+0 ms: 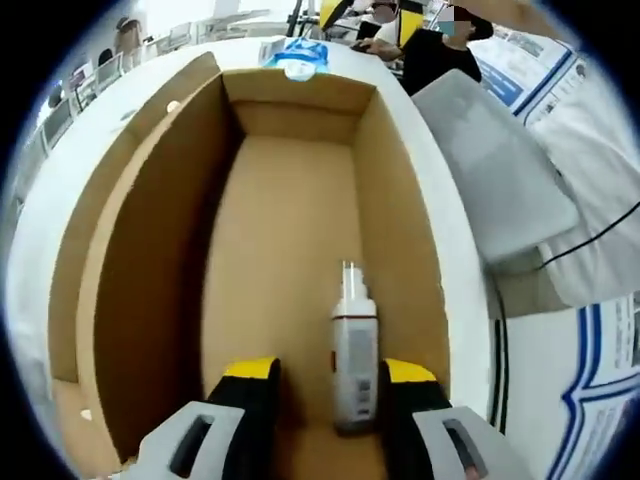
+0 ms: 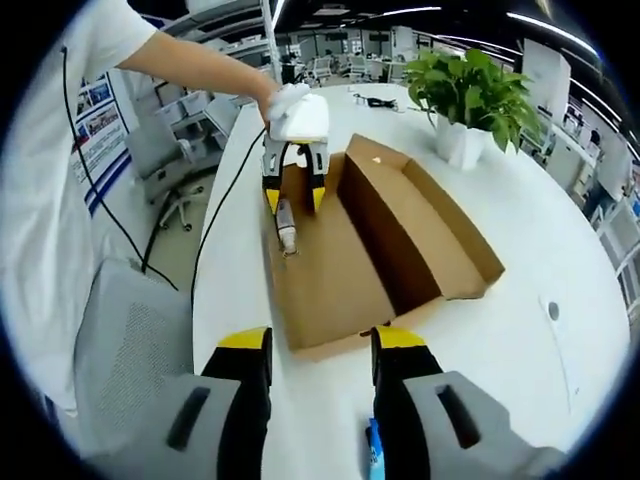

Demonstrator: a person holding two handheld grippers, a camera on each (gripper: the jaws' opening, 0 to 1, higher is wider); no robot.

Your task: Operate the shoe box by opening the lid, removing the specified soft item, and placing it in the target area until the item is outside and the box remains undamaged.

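Already open: shoe box [image 2: 370, 240] sits on the white surface [image 2: 520, 290] w/ lid [image 2: 440, 220] swung out to the side, inside plain to see. Lid step looks done.

Item: a small white tube [image 1: 354, 360], cap pointing toward the far end of the box, lies on the box floor close to the near end wall. In the right gripper view the same tube [image 2: 286, 228] shows just under the other claw, near one short end of the box. It's inside the box, not out.

Left claw [image 1: 332, 385]: down inside the box, jaws spread, one each side of the tube, w/ a gap showing on the left side; can't tell if the right jaw touches it. Not clamped on it, as far as I can see.

Right claw [image 2: 320, 350]: jaws apart, nothing between them, over the surface just short of the box's near end.

Other bits: potted plant [image 2: 470, 100] beyond the lid; grey chair [image 2: 130, 360] beside the surface; blue-and-white packet [image 1: 298, 58] on the surface past the far end of the box.

Judgement: approx. a third along. Left: close on tube, lift clear w/o scraping the cardboard walls, set down in target area, which I can't identify. Box looks undamaged.
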